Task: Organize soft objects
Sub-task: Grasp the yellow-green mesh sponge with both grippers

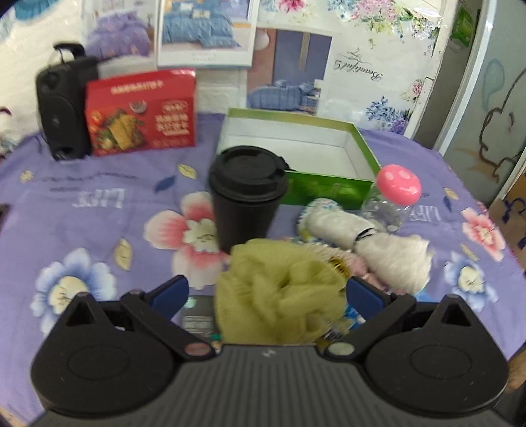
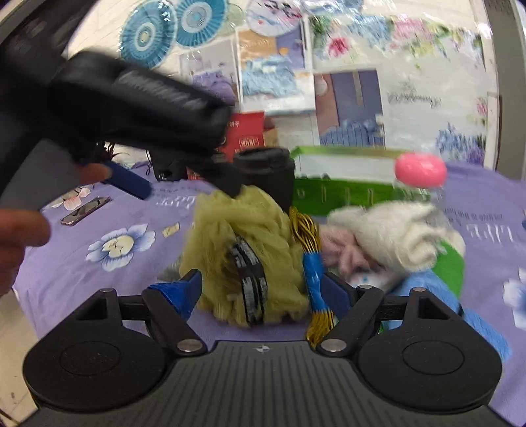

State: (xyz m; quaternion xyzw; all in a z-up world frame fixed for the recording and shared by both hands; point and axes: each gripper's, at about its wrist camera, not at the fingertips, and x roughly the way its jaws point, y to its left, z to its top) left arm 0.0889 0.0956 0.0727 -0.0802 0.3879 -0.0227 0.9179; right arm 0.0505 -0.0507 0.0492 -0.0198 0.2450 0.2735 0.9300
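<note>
Floral purple cloth (image 1: 98, 203) bears fuzzy olive yarn (image 1: 279, 295) between both gaping tools (image 1: 268, 290) (image 2: 263, 289)

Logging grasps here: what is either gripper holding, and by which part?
Neither visibly grips anything. Both the left gripper and right gripper are open around the green yarn bundle.

A tabletop (image 1: 98, 184) is covered by a purple flower-printed cloth (image 1: 157, 230), behind which a wall (image 1: 378, 39) is hung with floral sheeting, bedding posters (image 1: 205, 31) and 2 blue paper fans (image 2: 171, 28), and pale floor (image 2: 13, 315) is seen at the left.
</note>
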